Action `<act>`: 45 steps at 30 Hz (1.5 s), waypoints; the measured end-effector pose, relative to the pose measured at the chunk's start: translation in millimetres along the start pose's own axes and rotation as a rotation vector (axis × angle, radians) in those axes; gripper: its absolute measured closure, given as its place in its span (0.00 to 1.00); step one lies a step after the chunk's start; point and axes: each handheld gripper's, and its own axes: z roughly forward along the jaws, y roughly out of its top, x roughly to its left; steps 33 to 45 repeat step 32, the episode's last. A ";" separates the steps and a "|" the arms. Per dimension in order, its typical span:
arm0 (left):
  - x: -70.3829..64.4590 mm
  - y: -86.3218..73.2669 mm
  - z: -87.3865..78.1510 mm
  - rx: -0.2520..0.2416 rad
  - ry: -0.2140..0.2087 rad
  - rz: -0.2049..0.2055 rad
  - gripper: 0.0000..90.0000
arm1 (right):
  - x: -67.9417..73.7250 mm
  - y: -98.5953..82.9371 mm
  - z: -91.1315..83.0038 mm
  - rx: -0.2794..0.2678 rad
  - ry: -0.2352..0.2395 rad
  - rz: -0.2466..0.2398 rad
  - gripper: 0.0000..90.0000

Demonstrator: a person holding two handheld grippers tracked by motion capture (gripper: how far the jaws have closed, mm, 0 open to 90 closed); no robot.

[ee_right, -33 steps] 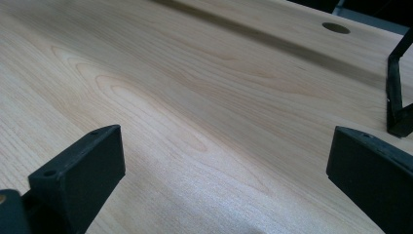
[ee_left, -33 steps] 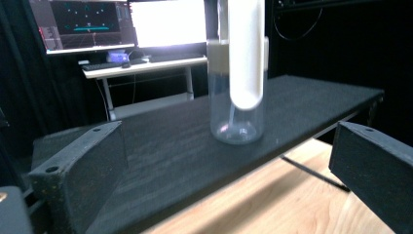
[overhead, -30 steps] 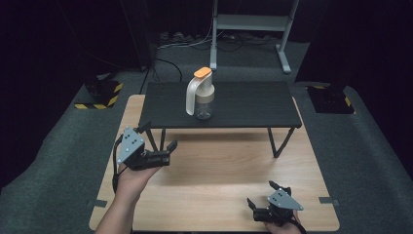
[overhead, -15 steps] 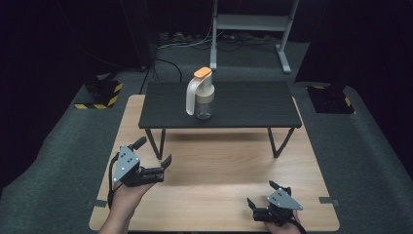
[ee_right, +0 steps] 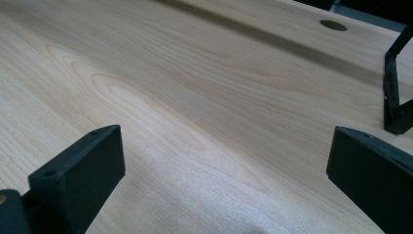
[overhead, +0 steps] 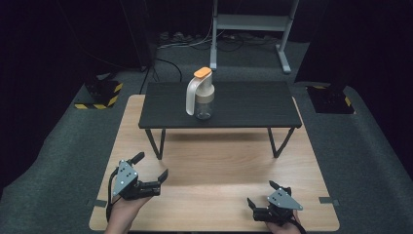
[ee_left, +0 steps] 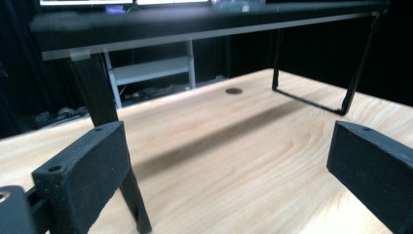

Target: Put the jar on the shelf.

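Observation:
A clear pitcher (overhead: 200, 96) with a white handle and an orange lid stands upright on the small black table (overhead: 253, 105), left of its middle. My left gripper (overhead: 151, 165) is held low over the wooden tabletop (overhead: 219, 161) at the near left, open, with nothing between its jaws. In the left gripper view the left gripper (ee_left: 229, 161) looks under the black table (ee_left: 146, 24) past its leg (ee_left: 95, 92). My right gripper (overhead: 261, 193) is at the near right edge, open and empty. In the right gripper view the right gripper (ee_right: 226, 165) faces bare wood (ee_right: 195, 87).
The black table's thin legs (overhead: 156, 141) stand on the wooden top, one leg foot (ee_right: 397, 97) close to my right gripper. A cable hole (ee_left: 234, 90) lies in the wood under the black table. Grey carpet (overhead: 63, 161) surrounds the wooden table; a white metal stand (overhead: 253, 22) is behind.
My left gripper has drawn back toward the near edge and sunk lower, still open. The right gripper and the pitcher have not moved.

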 end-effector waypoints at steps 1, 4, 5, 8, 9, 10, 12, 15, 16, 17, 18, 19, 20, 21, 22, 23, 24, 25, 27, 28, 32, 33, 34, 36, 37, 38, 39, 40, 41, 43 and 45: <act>-0.1 -3.6 -0.6 0.004 0.000 -0.002 0.02 | 0.1 0.0 0.1 0.001 0.000 0.000 0.00; -0.5 -14.6 -2.6 0.019 -0.004 -0.009 0.02 | 0.2 0.1 0.2 0.001 -0.002 -0.001 0.00; -1.0 -22.2 -3.7 0.033 -0.004 -0.010 0.02 | 0.3 0.1 0.2 0.002 -0.002 -0.002 0.00; -1.3 -33.6 -5.6 0.054 -0.004 -0.011 0.02 | 0.5 0.1 0.3 0.003 -0.005 -0.003 0.00; -1.3 -33.6 -5.6 0.054 -0.004 -0.011 0.02 | 0.5 0.1 0.3 0.003 -0.005 -0.003 0.00; -1.4 -37.5 -6.3 0.060 -0.001 -0.007 0.02 | 0.6 0.1 0.3 0.003 -0.006 -0.003 0.00; -1.1 -45.0 -7.8 0.078 0.005 0.006 0.02 | 0.7 0.2 0.4 0.005 -0.009 -0.004 0.00; 0.0 -58.4 -10.1 0.115 0.008 0.004 0.02 | 1.0 0.2 0.6 0.006 -0.011 -0.004 0.00; -0.1 -61.8 -10.5 0.123 0.009 0.001 0.02 | 1.0 0.2 0.6 0.006 -0.011 -0.005 0.00; -0.2 -65.9 -11.2 0.135 0.006 0.001 0.02 | 1.1 0.3 0.6 0.006 -0.012 -0.006 0.00; -0.7 -68.3 -11.5 0.143 0.007 -0.001 0.02 | 1.2 0.3 0.6 0.006 -0.013 -0.006 0.00; -1.1 -71.5 -11.9 0.152 0.007 0.000 0.02 | 1.3 0.3 0.6 0.006 -0.014 -0.006 0.00; -1.5 -74.8 -12.2 0.163 0.009 0.004 0.02 | 1.3 0.3 0.6 0.006 -0.015 -0.007 0.00; -1.9 -78.7 -12.5 0.175 0.010 0.010 0.02 | 1.4 0.3 0.7 0.006 -0.016 -0.007 0.00; -2.5 -81.7 -12.4 0.185 0.010 0.011 0.02 | 1.5 0.3 0.7 0.006 -0.017 -0.007 0.00; -2.5 -81.7 -12.4 0.185 0.010 0.011 0.02 | 1.5 0.3 0.7 0.006 -0.017 -0.007 0.00; -3.1 -84.4 -12.1 0.194 0.010 0.014 0.02 | 1.5 0.3 0.7 0.007 -0.018 -0.007 0.00; -3.5 -86.8 -11.8 0.205 0.010 0.022 0.02 | 1.6 0.3 0.7 0.006 -0.019 -0.007 0.00; -5.1 -89.1 -11.6 0.215 0.011 0.038 0.02 | 1.7 0.3 0.8 0.007 -0.022 -0.007 0.00; -5.8 -88.9 -11.7 0.211 0.011 0.041 0.02 | 1.8 0.3 0.7 0.007 -0.024 -0.007 0.00; -7.1 -89.3 -11.0 0.218 0.009 0.058 0.02 | 2.1 0.2 0.5 0.004 -0.027 -0.009 0.00; -7.1 -89.3 -11.0 0.218 0.009 0.058 0.02 | 2.1 0.2 0.5 0.004 -0.027 -0.009 0.00; -7.1 -89.3 -11.0 0.218 0.009 0.058 0.02 | 2.1 0.2 0.5 0.004 -0.027 -0.009 0.00; -7.1 -89.3 -11.0 0.218 0.009 0.058 0.02 | 2.1 0.2 0.5 0.004 -0.027 -0.009 0.00; -7.1 -89.3 -11.0 0.218 0.009 0.058 0.02 | 2.1 0.2 0.5 0.004 -0.027 -0.009 0.00; -7.1 -89.3 -11.0 0.218 0.009 0.058 0.02 | 2.1 0.2 0.5 0.004 -0.027 -0.009 0.00; -7.1 -89.3 -11.0 0.218 0.009 0.058 0.02 | 2.1 0.2 0.5 0.004 -0.027 -0.009 0.00; -7.1 -89.3 -11.0 0.218 0.009 0.058 0.02 | 2.1 0.2 0.5 0.004 -0.027 -0.009 0.00; -7.1 -89.3 -11.0 0.218 0.009 0.058 0.02 | 2.1 0.2 0.5 0.004 -0.027 -0.009 0.00; -7.1 -89.3 -11.0 0.218 0.009 0.058 0.02 | 2.1 0.2 0.5 0.004 -0.027 -0.009 0.00; -7.1 -89.3 -11.0 0.218 0.009 0.058 0.02 | 2.1 0.2 0.5 0.004 -0.027 -0.009 0.00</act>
